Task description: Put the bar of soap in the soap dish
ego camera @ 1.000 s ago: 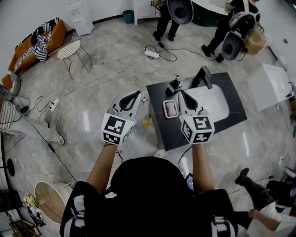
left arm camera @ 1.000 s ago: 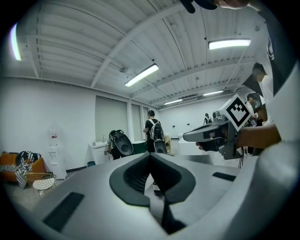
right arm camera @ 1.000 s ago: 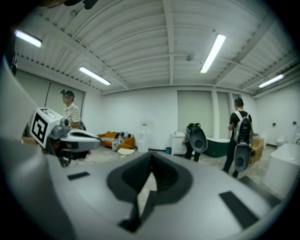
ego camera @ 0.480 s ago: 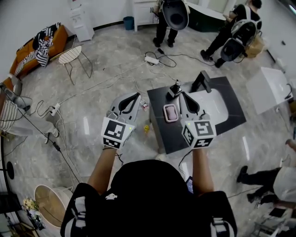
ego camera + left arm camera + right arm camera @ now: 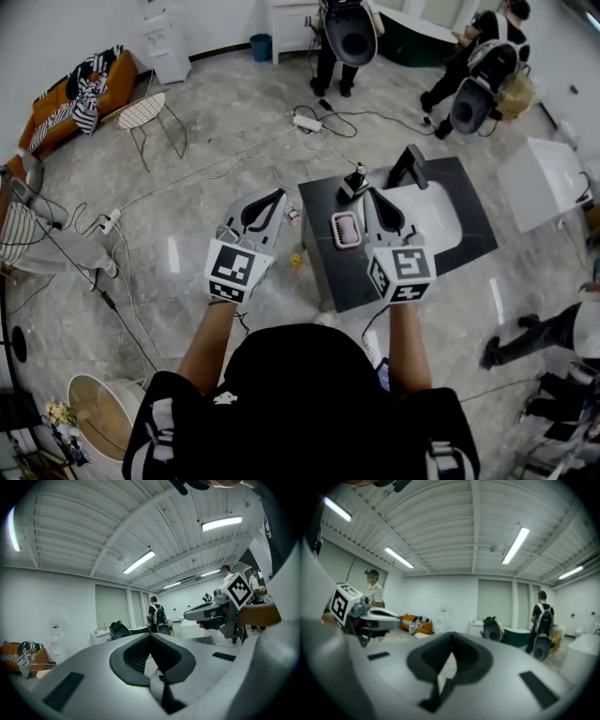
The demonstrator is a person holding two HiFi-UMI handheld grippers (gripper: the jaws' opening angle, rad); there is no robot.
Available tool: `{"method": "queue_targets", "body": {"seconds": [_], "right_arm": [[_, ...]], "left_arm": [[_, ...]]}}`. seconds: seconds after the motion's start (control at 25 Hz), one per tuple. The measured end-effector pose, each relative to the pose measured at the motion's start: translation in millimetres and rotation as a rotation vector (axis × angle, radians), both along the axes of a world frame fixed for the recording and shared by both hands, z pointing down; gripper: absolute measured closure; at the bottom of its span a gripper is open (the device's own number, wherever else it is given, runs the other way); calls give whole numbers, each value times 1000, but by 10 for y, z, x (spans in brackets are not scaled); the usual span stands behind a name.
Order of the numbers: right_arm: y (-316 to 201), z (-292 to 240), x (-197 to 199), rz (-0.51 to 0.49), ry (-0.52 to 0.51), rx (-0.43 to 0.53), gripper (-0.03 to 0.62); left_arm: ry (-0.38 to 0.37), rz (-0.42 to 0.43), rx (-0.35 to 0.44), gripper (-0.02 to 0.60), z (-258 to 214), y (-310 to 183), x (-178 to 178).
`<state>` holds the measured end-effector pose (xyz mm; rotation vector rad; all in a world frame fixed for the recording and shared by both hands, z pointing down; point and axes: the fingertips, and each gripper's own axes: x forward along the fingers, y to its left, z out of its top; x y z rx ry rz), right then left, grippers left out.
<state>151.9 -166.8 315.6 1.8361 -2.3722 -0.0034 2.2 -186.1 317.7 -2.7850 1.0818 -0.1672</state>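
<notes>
Right gripper (image 5: 368, 192): jaws pressed together, empty, level over dark counter (image 5: 330, 272). Left gripper (image 5: 278, 194): likewise closed, empty, off counter edge. Soap dish (image 5: 346, 228) just beside right gripper (pink centre possibly bar of soap; cannot tell). Step judged pre-grasp. Next: locate bar, spread jaws, descend.

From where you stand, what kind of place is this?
Probably a studio or lab, not a real bathroom: a free-standing black counter with a white sink, a power strip and cables on the floor.
</notes>
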Motion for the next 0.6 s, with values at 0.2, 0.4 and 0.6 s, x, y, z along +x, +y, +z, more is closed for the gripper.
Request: {"method": "queue_targets", "body": {"seconds": [0.2, 0.4, 0.6], "right_arm": [[3, 16, 15, 1, 0, 3, 559], [-3, 40, 3, 8, 9, -1, 559], [-11, 73, 29, 13, 15, -2, 559]], "left_arm": [[0, 0, 0, 558, 16, 18, 25], [0, -3, -4, 558, 39, -20, 3], [-1, -23, -2, 558, 63, -89, -41]]}}
